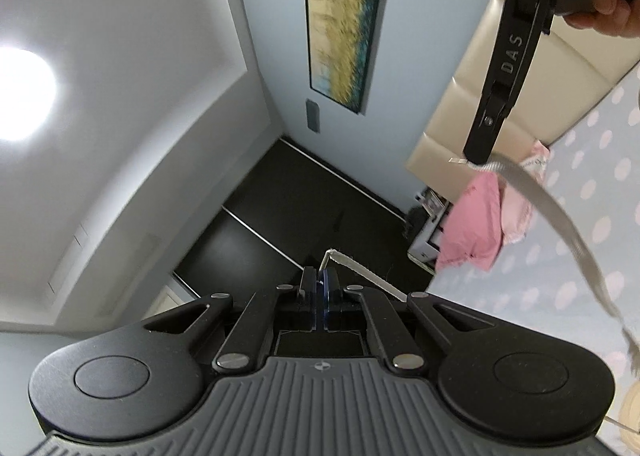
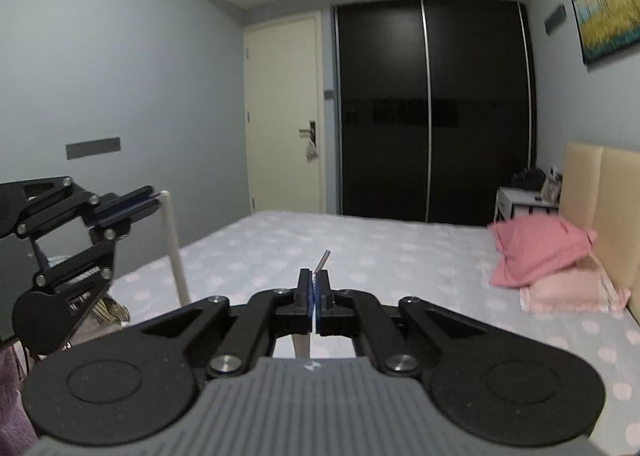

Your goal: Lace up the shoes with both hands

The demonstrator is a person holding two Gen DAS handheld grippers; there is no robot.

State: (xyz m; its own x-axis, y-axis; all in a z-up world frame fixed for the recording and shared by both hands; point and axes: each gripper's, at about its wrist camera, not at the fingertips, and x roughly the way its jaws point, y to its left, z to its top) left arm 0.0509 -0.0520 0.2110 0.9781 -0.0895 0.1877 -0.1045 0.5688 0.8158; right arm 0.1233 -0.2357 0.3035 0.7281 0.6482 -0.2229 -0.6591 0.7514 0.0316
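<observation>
Both lace ends pinched and lifted high above the bed, shoe barely in view.

Left gripper closed tight on one end of the flat pale lace, tip poking just past the pads; right gripper likewise clamped on the other end, aglet sticking out ahead of the fingers. From the right wrist view, lace dropping from the left claw toward a striped shape at lower left, probably the shoe, though too dim and hidden to say for sure. Soft, light, floppy webbing: no stiffness except at the hard tips, likely to twist and slip if gripped loosely. Best held close behind the aglet, flat faces against the pads, for steering through an eyelet. Polka-dot bedspread and pink pillow beyond.
</observation>
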